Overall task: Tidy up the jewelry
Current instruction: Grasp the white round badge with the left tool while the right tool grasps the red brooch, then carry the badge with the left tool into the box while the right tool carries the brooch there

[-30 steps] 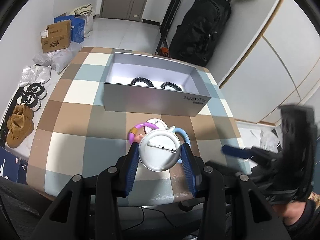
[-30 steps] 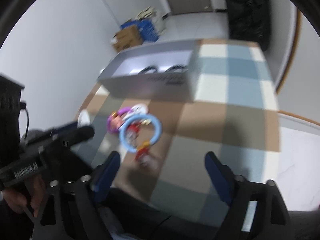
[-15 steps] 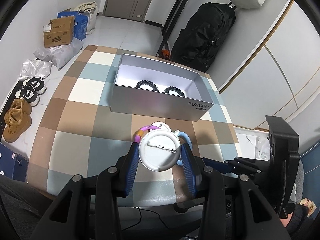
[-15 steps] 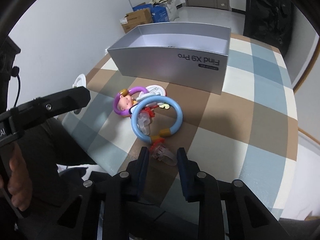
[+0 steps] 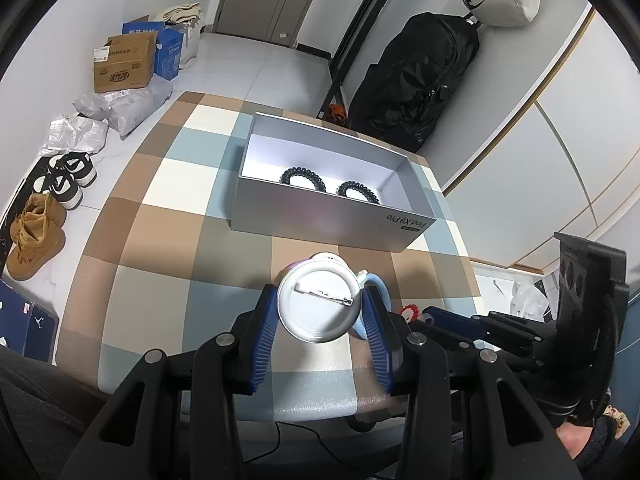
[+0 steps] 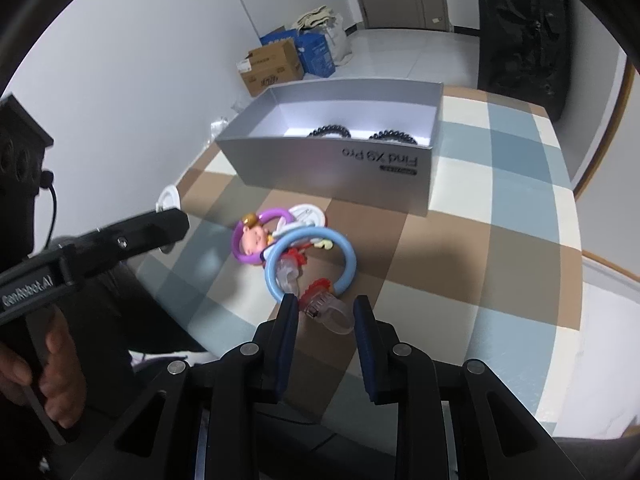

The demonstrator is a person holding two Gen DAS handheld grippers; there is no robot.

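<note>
Two black coiled hair ties (image 5: 301,178) lie side by side inside the open grey cardboard box (image 5: 328,222) on the checkered counter (image 5: 160,240). Left gripper (image 5: 319,316) jaws pinch a round white pin badge (image 5: 318,303), pin side up, lifted above the counter. Right gripper (image 6: 325,320) jaws spread either side of a clear plastic ring with red flower (image 6: 324,307), touching unclear. Blue plastic bangle (image 6: 310,264) and purple plastic bangle (image 6: 260,236) lie just beyond, near the box front.

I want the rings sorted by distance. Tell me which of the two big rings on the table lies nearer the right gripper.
The blue ring, with its lower edge just ahead of the right gripper; the purple ring lies farther off, beyond it to the left.
</note>
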